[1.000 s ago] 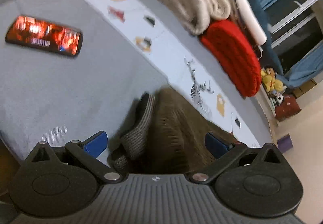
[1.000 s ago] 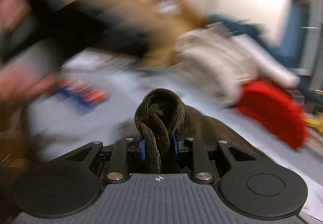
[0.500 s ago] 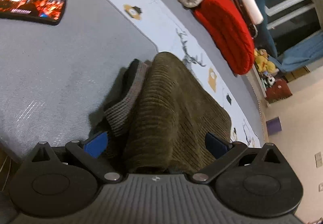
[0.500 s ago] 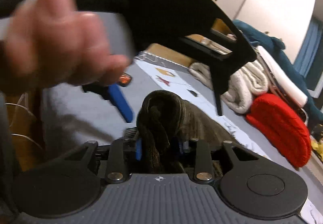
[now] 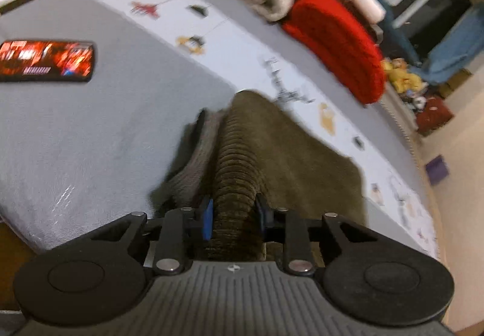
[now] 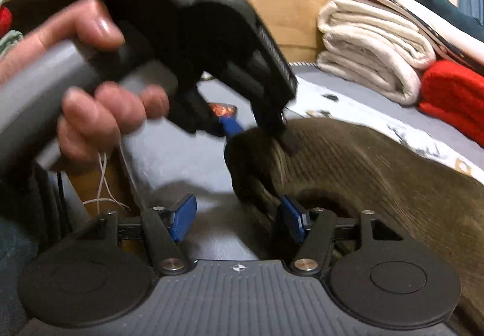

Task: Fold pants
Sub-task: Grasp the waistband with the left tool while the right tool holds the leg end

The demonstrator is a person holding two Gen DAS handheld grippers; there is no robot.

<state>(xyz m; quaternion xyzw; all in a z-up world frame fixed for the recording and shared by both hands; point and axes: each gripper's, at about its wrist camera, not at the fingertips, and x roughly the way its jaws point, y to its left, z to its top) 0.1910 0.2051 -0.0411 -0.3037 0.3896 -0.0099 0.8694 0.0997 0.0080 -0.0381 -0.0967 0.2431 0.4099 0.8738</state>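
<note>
A: Where were the pants at that moment?

B: On the grey bed, near its front edge, bunched into a ridge of brown corduroy. A grey ribbed band of the same garment showed along the left side of the ridge in the left wrist view.

A: And the left gripper?

B: Its jaws were closing, and the blue pads already pressed on a thick fold of the corduroy from both sides. The right wrist view showed the same thing from outside: a hand around the grey handle, the black tool angled down, its tips pinching the top of the bunched cloth.

A: The right gripper?

B: Its jaws were opening. The pads stood well apart with mostly bare sheet between them. The right pad lay against the edge of the pants, but nothing was squeezed between the two.

A: What else lay on the bed?

B: A phone with a lit red screen, flat on the grey sheet to the left, well apart from the pants. A pale printed strip ran along the bed behind the pants. Further back sat a stack of folded cream towels and, just beside it, a folded red blanket. A wooden headboard stood behind the towels.
</note>
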